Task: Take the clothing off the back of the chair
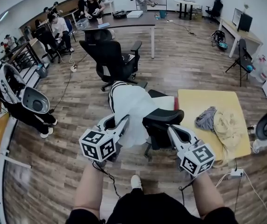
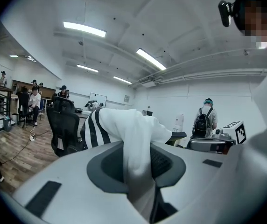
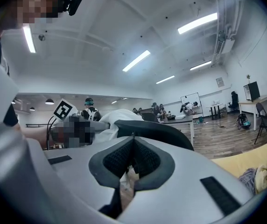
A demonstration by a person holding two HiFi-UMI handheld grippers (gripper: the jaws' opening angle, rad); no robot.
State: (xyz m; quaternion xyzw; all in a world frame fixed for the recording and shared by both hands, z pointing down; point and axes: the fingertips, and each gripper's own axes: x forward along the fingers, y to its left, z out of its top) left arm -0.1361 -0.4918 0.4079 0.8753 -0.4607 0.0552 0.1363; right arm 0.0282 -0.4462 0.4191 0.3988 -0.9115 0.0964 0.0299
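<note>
A white garment (image 1: 132, 107) with black stripes at its far edge hangs over the back of a black office chair (image 1: 162, 121) just in front of me. In the head view my left gripper (image 1: 124, 121) reaches into the garment's near left side. In the left gripper view a fold of the white garment (image 2: 129, 127) runs down between the pads, and the left gripper (image 2: 138, 168) is shut on it. My right gripper (image 1: 171, 129) sits at the chair back's near right edge. In the right gripper view, the right gripper (image 3: 133, 142) has its pads meeting, with the chair back (image 3: 158, 131) just beyond.
A yellow table (image 1: 203, 101) at the right holds a heap of grey and cream clothes (image 1: 217, 123). A second black chair (image 1: 113, 58) and a dark desk (image 1: 124, 21) stand farther off. Several people sit at the far left, one person (image 1: 8, 97) stands nearer. A power strip (image 1: 236, 172) lies on the floor.
</note>
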